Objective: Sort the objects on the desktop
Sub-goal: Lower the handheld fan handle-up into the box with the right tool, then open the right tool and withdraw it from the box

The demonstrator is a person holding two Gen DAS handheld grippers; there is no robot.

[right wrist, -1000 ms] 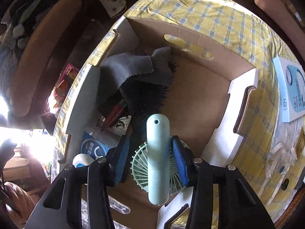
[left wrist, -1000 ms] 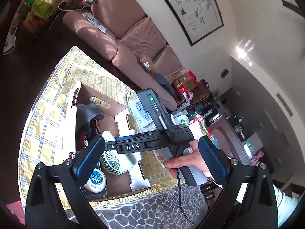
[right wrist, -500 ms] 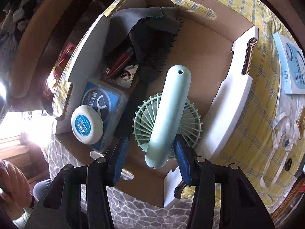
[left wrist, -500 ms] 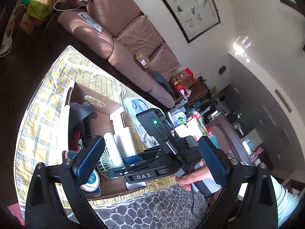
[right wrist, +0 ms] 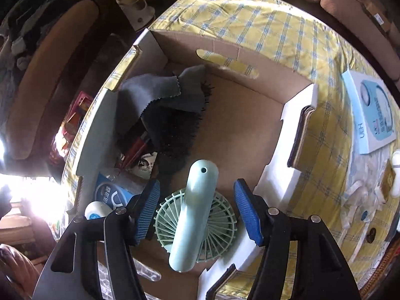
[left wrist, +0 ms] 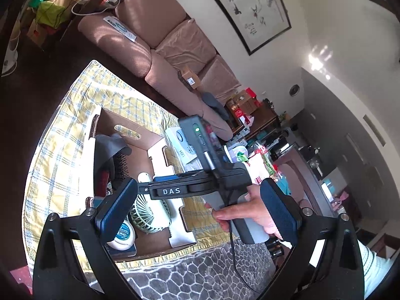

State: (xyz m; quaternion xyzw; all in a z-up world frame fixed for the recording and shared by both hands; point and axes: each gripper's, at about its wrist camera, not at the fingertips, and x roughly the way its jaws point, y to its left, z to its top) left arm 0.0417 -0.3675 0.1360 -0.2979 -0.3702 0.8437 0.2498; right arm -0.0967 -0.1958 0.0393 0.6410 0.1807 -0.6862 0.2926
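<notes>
Black tool (right wrist: 197,210) arms, blue ribbed pads (right wrist: 247,212), silver screws

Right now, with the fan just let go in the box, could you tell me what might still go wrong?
1. The right tool is opening but its pads still flank the fan; lifting crookedly could snag the handle.
2. The fan lies close to the cardboard box's notched wall and might slide or tip toward it.
3. It crowds the hairbrush beside it.

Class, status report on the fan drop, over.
Right tool opening, pads clear of fan. Fan lying in box. Left tool open, empty. Nothing blocking.
</notes>
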